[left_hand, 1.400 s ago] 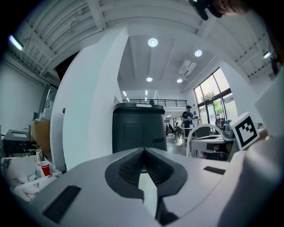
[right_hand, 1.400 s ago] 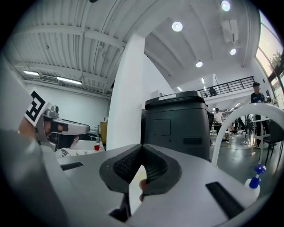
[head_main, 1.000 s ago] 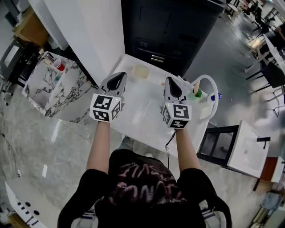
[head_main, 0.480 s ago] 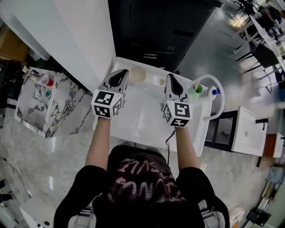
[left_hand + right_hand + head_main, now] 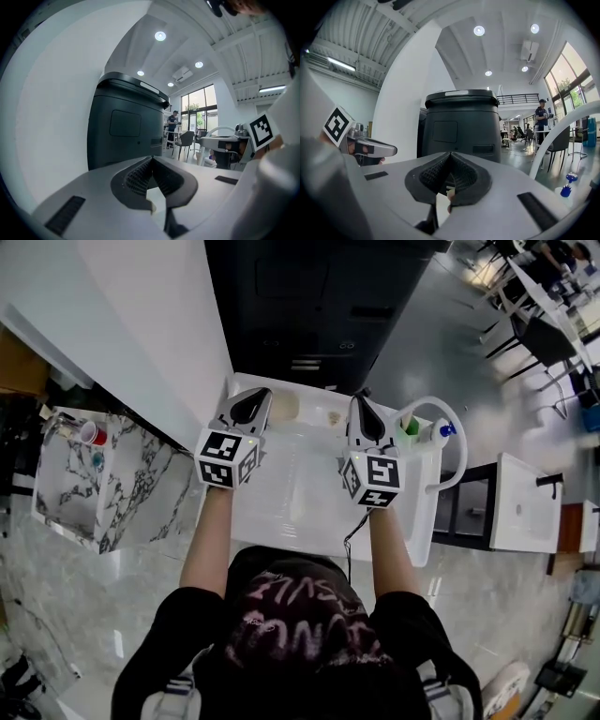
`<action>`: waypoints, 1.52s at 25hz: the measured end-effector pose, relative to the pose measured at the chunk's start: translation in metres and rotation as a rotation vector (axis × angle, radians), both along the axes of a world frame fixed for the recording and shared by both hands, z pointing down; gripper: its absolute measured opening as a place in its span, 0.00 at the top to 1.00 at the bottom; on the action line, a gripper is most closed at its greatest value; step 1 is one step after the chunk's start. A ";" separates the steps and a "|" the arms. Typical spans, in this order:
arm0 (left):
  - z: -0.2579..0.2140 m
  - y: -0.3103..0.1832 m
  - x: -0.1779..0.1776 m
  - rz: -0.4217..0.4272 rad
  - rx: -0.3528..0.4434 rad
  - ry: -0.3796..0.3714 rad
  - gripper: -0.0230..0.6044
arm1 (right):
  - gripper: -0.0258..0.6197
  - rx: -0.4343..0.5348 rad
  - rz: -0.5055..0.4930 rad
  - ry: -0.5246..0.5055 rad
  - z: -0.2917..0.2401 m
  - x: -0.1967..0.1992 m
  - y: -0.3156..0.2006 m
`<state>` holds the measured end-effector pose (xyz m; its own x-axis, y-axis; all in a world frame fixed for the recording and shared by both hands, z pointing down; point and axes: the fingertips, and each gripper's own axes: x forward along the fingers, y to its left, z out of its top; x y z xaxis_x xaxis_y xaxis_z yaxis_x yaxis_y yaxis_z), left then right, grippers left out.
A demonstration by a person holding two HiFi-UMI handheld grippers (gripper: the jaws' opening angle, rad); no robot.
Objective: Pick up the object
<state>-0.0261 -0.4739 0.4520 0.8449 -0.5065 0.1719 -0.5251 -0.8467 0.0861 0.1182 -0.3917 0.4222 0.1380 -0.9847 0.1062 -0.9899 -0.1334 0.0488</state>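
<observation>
White bench (image 5: 309,521): left claw (image 5: 253,396) and right claw (image 5: 361,405) both closed, empty. Risk: an unopened left claw knocks the pale object (image 5: 285,406), at its 3 o'clock, off the far edge.

Open, bare white table (image 5: 300,484) between left gripper (image 5: 255,397) and right gripper (image 5: 360,405). Ahead, blocked by tall dark cabinet (image 5: 300,306) just beyond the far edge. Leftward, hemmed by white wall (image 5: 150,324); rightward, by white arched tube (image 5: 461,451) and green bottle (image 5: 411,427).

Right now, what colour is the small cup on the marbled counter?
Red: the small cup shows best in the head view.
</observation>
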 end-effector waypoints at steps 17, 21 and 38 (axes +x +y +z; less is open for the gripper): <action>-0.015 -0.013 0.021 -0.014 0.039 0.000 0.94 | 0.94 0.023 0.017 0.016 -0.015 0.031 -0.011; -0.011 -0.015 0.029 -0.003 0.038 -0.012 0.93 | 0.94 0.020 0.021 0.018 -0.015 0.036 -0.013; 0.104 -0.016 0.074 0.107 -0.107 -0.226 0.93 | 0.94 0.000 0.043 0.010 -0.009 0.058 -0.021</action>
